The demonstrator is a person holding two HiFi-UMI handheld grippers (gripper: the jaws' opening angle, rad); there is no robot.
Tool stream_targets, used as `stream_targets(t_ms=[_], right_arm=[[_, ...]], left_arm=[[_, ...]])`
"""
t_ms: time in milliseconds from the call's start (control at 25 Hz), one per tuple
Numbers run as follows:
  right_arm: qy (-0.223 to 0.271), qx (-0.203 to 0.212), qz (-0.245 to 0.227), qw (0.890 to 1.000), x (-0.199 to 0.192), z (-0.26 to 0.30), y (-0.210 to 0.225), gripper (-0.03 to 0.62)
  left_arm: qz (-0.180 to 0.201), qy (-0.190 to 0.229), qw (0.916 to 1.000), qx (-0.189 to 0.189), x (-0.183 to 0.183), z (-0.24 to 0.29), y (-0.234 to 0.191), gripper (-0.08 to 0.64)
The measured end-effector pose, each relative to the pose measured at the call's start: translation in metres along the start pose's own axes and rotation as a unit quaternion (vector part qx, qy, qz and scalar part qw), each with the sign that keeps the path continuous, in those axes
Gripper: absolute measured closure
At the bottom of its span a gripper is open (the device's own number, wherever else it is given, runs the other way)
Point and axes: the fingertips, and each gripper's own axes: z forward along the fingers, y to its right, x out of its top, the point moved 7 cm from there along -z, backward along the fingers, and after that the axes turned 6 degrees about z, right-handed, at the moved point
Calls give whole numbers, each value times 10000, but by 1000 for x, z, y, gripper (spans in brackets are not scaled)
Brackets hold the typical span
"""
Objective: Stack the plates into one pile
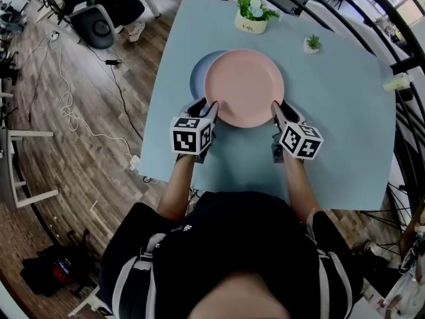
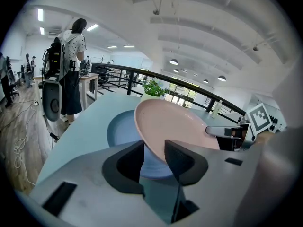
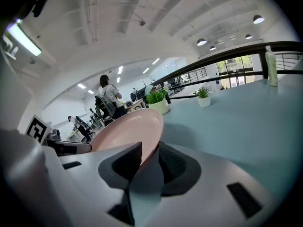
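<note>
Both grippers hold a pink plate (image 1: pixel 244 86) just over the light blue table (image 1: pixel 345 131). My left gripper (image 1: pixel 211 106) is shut on its near left rim, and my right gripper (image 1: pixel 277 108) is shut on its near right rim. A blue plate (image 1: pixel 199 72) lies on the table under it, showing past the pink plate's left side. In the left gripper view the pink plate (image 2: pixel 175 126) tilts above the blue plate (image 2: pixel 120 129), its rim pinched at the left gripper (image 2: pixel 154 152). In the right gripper view the plate (image 3: pixel 128 131) rises from the right gripper (image 3: pixel 150 157).
A potted plant in a white pot (image 1: pixel 251 15) and a small plant (image 1: pixel 312 43) stand at the table's far side. A bottle (image 1: pixel 397 82) is at the right edge. An office chair (image 1: pixel 99 25) and cables are on the wooden floor at left. A person (image 2: pixel 71 56) stands beyond the table.
</note>
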Motion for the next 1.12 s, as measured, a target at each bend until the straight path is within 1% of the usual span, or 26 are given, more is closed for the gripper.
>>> stream_targets(t_ms=[320, 560, 760, 1120], right_arm=[[-45, 28, 24, 10000, -8, 25, -27, 477], [-137, 2, 42, 9999, -13, 38, -37, 474], [-205, -74, 23, 9998, -16, 44, -41, 471], [-324, -121, -51, 9994, -20, 52, -40, 462]], left_arm=[[-14, -62, 10000, 32, -2, -7, -37, 423], [-57, -190, 9998, 25, -4, -5, -56, 423], [63, -314, 9995, -6, -5, 0, -63, 423], [191, -347, 9992, -44, -7, 7, -70, 423]])
